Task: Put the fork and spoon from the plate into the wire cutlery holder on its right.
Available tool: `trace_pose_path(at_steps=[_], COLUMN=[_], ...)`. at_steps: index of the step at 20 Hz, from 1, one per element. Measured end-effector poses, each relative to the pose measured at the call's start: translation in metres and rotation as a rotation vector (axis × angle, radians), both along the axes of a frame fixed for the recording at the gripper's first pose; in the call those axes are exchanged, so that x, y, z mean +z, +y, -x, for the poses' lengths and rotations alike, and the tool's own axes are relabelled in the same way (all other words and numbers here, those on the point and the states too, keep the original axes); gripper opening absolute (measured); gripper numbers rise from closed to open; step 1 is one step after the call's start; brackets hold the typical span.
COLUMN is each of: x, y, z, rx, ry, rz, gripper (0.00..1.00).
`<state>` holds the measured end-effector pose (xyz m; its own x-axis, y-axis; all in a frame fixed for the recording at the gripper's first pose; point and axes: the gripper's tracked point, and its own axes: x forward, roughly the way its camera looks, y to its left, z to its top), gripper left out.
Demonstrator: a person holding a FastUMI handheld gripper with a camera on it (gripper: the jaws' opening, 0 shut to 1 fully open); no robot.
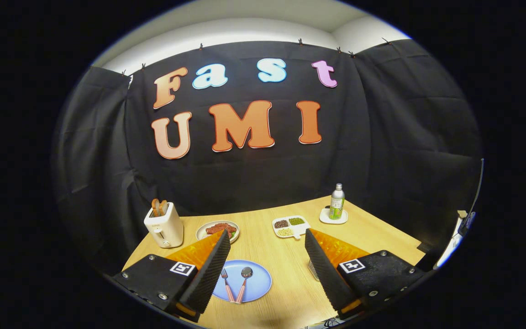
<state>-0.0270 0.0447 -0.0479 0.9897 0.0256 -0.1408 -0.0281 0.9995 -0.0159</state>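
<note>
Fork (pixel 225 283) and spoon (pixel 244 281) on blue plate (pixel 258 279)

fork (pixel 226 284) left of spoon (pixel 244 282) on plate (pixel 260 284), toaster (pixel 164 225) far behind, bottle (pixel 336 202) on coaster (pixel 334 216)

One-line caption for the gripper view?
Open gripper above fork and spoon on blue plate, wire cutlery holder beside.

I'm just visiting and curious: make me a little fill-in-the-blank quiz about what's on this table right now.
1. The fork and spoon lie side by side on a ____ plate.
2. Slices of bread stick up out of the ____ at the table's far left corner.
3. The bottle stands on a small white ____.
4. The gripper hovers above the table with its jaws wide ____, holding nothing.

Missing words: blue; toaster; coaster; open
</note>
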Motion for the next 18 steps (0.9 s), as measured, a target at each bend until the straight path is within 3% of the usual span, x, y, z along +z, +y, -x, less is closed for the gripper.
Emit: trace_pose_path(at_steps=[9,18], x=[-0.037,-0.149], y=[0.002,0.033], z=[-0.006,-0.034], rx=[-0.007,0.063], ry=[0.055,0.227], rz=[0.009,0.065], gripper=[0.98,0.98])
